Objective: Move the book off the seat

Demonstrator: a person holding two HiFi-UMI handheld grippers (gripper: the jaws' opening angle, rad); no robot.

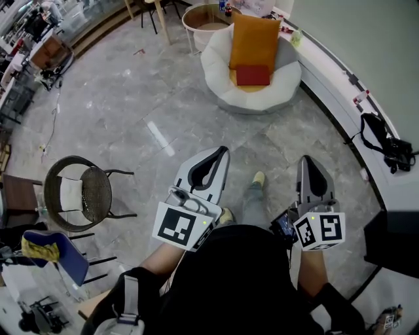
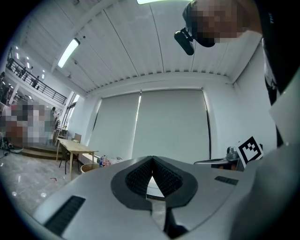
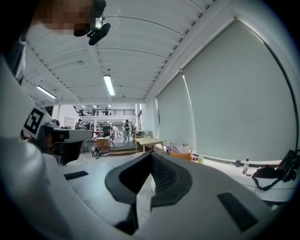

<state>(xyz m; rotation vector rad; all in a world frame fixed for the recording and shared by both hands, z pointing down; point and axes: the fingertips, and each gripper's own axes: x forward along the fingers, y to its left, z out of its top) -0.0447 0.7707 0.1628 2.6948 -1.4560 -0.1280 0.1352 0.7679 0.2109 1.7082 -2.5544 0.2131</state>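
Low in the head view, the left gripper (image 1: pixel 222 151) and the right gripper (image 1: pixel 308 159) are held side by side in front of the person's dark-clothed body. Each has its jaws brought together at the tips, and nothing is caught between them; the same closed, empty state is seen in both gripper views. Both are carried roughly level and pointed ahead, the left one angled slightly toward the right one, with a pale shoe (image 1: pixel 258 178) seen between them on the grey stone floor (image 1: pixel 131 98). Well ahead of the tips, across bare floor, a round white seat (image 1: pixel 226 91) is placed, and the red book (image 1: pixel 253 75) is lying on it, at the foot of an orange cushion (image 1: pixel 254 39) propped against the seat's back. A round white-rimmed table (image 1: pixel 196 16) is set just behind the seat. To the left, well apart, a wicker chair (image 1: pixel 82 190) and a blue chair (image 1: pixel 62 255) are found. Along the right, a white ledge (image 1: pixel 327 72) is run, with a black bag (image 1: pixel 386 141) laid on it.
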